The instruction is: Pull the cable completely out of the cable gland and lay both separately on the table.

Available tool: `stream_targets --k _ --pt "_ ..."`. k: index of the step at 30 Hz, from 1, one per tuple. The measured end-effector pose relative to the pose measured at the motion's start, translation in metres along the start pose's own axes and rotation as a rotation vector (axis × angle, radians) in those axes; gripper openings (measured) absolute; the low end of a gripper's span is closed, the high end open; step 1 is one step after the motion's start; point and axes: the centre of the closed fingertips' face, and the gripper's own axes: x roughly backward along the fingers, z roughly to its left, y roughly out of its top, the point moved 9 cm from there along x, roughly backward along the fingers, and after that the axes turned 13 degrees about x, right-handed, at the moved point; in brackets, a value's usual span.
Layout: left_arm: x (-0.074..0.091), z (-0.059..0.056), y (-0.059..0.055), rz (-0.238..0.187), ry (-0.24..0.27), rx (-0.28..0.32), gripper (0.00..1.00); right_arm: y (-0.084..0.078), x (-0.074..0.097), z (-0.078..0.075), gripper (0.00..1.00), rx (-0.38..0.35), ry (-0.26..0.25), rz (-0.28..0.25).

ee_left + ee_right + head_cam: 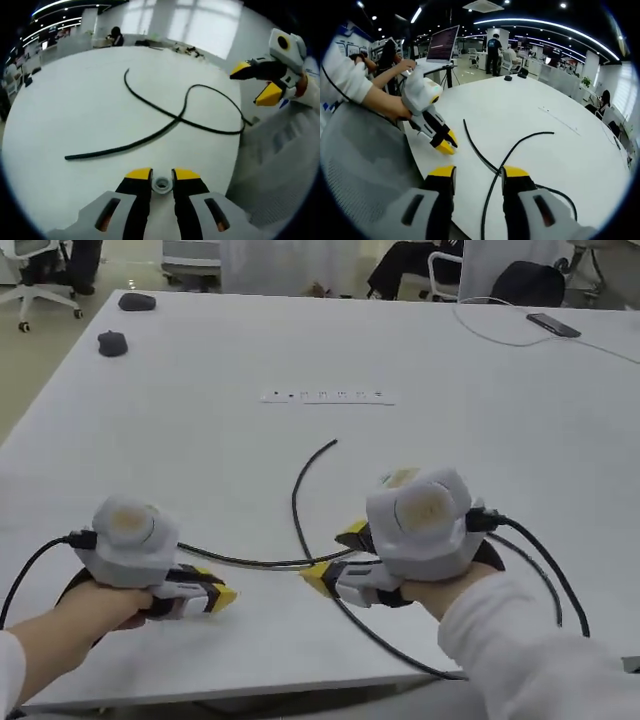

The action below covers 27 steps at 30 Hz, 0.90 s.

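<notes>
A small grey cable gland (161,184) sits pinched between the yellow-tipped jaws of my left gripper (161,175), low over the table near its front edge (225,598). The black cable (150,135) lies loose on the white table in a crossed loop, and its near end stops short of the gland. My right gripper (335,556) stands open beside the loop's crossing. In the right gripper view the cable (492,187) runs between that gripper's spread jaws (477,172). The left gripper (447,142) shows at the left there.
A white power strip (328,397) lies mid-table. A dark mouse (112,343) and another dark object (137,302) rest at the far left, a phone (553,325) at the far right. The table's front edge (300,680) is close to both hands.
</notes>
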Motion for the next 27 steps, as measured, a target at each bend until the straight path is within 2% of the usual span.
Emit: stream_targets --k 1,8,11,15,18,20,24,27 --pt "-0.001 0.001 -0.002 0.016 0.010 -0.005 0.17 0.000 0.000 -0.001 0.36 -0.020 -0.001 -0.009" --pt "-0.004 0.000 -0.005 0.022 0.000 -0.015 0.18 -0.005 0.000 -0.001 0.35 -0.030 -0.001 0.011" --pt "-0.006 0.000 -0.004 0.013 0.001 -0.024 0.21 -0.005 -0.002 -0.001 0.36 -0.018 0.007 0.011" --pt "-0.001 0.001 0.004 0.005 0.018 -0.056 0.27 -0.010 0.000 -0.005 0.38 -0.066 -0.003 0.015" --pt "0.008 -0.003 0.017 -0.032 0.004 -0.035 0.33 -0.013 0.000 -0.007 0.40 -0.082 -0.010 0.030" --pt "0.019 -0.010 0.027 -0.043 -0.033 -0.016 0.45 -0.015 0.000 -0.008 0.43 -0.094 -0.012 0.042" --pt "0.048 -0.016 0.031 -0.038 -0.006 -0.040 0.54 -0.024 0.001 -0.010 0.48 -0.140 -0.017 0.090" --pt "0.075 -0.021 0.030 -0.042 0.041 -0.054 0.60 -0.028 0.001 -0.011 0.52 -0.165 -0.018 0.115"
